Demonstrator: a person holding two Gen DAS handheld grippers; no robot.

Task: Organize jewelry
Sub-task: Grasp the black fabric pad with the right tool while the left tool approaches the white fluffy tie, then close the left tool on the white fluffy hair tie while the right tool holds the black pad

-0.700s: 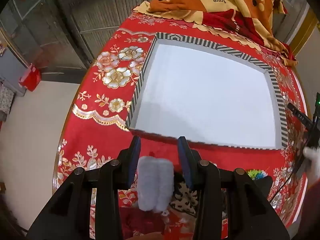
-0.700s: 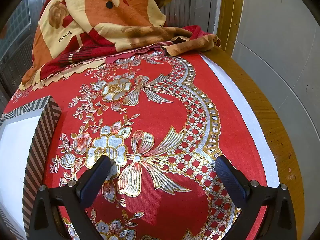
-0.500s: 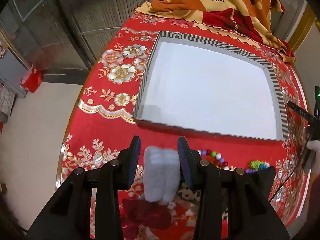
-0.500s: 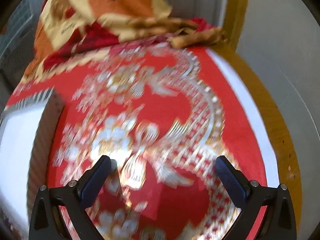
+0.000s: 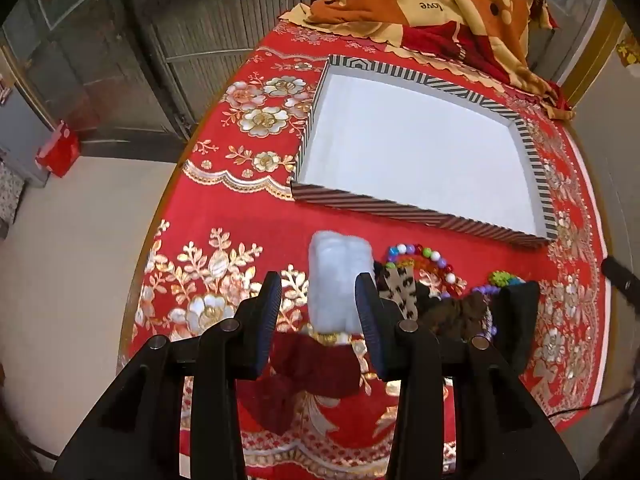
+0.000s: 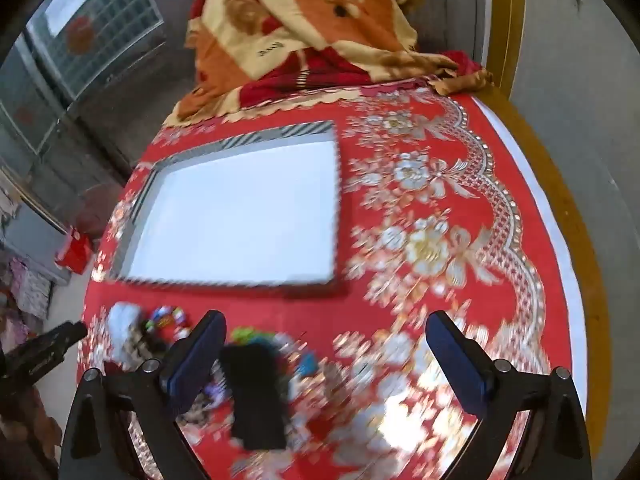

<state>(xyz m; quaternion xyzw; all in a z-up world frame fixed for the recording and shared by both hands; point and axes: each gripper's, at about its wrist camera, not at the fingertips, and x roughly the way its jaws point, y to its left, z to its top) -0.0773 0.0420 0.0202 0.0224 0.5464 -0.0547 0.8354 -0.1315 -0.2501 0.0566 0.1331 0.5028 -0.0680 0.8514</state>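
Note:
A white fluffy hair piece (image 5: 339, 280) lies on the red cloth between the open fingers of my left gripper (image 5: 317, 299); whether they touch it I cannot tell. Beside it lie a bead bracelet (image 5: 420, 254), a leopard-print piece (image 5: 396, 285), a dark red scrunchie (image 5: 312, 372) and a black item (image 5: 516, 320). The striped tray (image 5: 404, 206) with a white inside sits beyond them. My right gripper (image 6: 324, 344) is open and empty above a black item (image 6: 256, 384); the tray (image 6: 332, 200) lies ahead left in that blurred view.
A folded orange and red blanket (image 5: 432, 4) lies at the far end of the table. The table's left edge (image 5: 160, 216) drops to the floor, where a red bag (image 5: 58, 154) stands. A wall (image 6: 580, 92) runs along the right side.
Both grippers have pulled back from the tray, bringing the pile of accessories into view. The right view has swung left and is blurred with motion.

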